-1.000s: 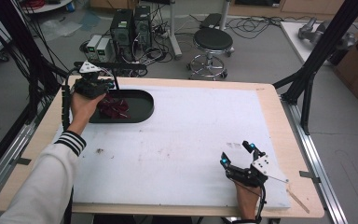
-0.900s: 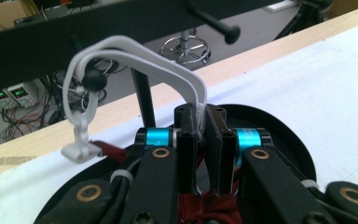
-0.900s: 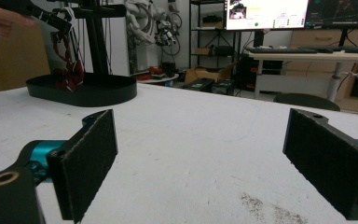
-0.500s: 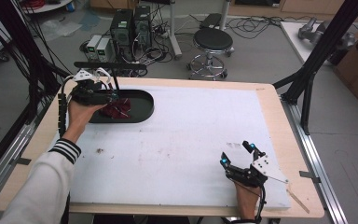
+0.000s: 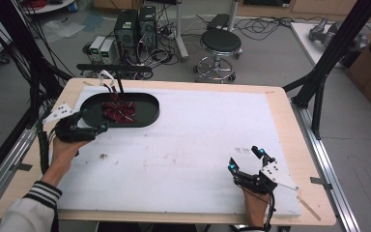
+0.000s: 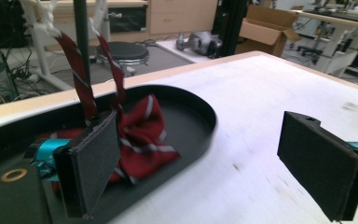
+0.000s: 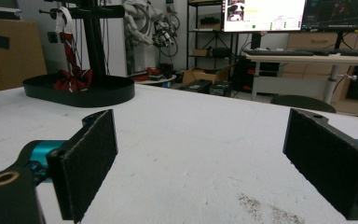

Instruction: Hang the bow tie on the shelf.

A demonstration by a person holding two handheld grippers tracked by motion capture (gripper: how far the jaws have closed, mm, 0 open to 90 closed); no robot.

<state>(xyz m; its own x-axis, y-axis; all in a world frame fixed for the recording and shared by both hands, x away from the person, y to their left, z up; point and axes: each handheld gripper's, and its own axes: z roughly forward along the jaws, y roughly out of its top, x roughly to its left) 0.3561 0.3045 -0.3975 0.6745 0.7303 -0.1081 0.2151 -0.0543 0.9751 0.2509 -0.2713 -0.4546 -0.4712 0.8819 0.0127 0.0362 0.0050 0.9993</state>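
A red striped bow tie [image 5: 118,110] lies in a black oval tray [image 5: 147,116] at the far left of the table. Its straps rise to a white hook [image 5: 106,76] on the tray's black stand [image 5: 120,83]. My left gripper [image 5: 92,121] hovers just in front of the tray's near-left rim. Its jaws have just been opening and stand open with nothing between them. In the left gripper view the bow tie [image 6: 142,133] lies just beyond the left pad [image 6: 91,168]. My right gripper [image 5: 245,160] rests open on the white mat at the near right.
A white mat [image 5: 198,140] covers the wooden table [image 5: 280,96]. Dark specks [image 5: 102,155] lie on the mat near the left hand. Black frame struts [image 5: 319,77] stand at the table's right, and a stool [image 5: 221,41] and computers [image 5: 135,24] behind it.
The left gripper has drawn back from over the tray toward the near left and dropped lower, with its jaws now open. The bow tie stays in the tray. The right gripper has not moved.
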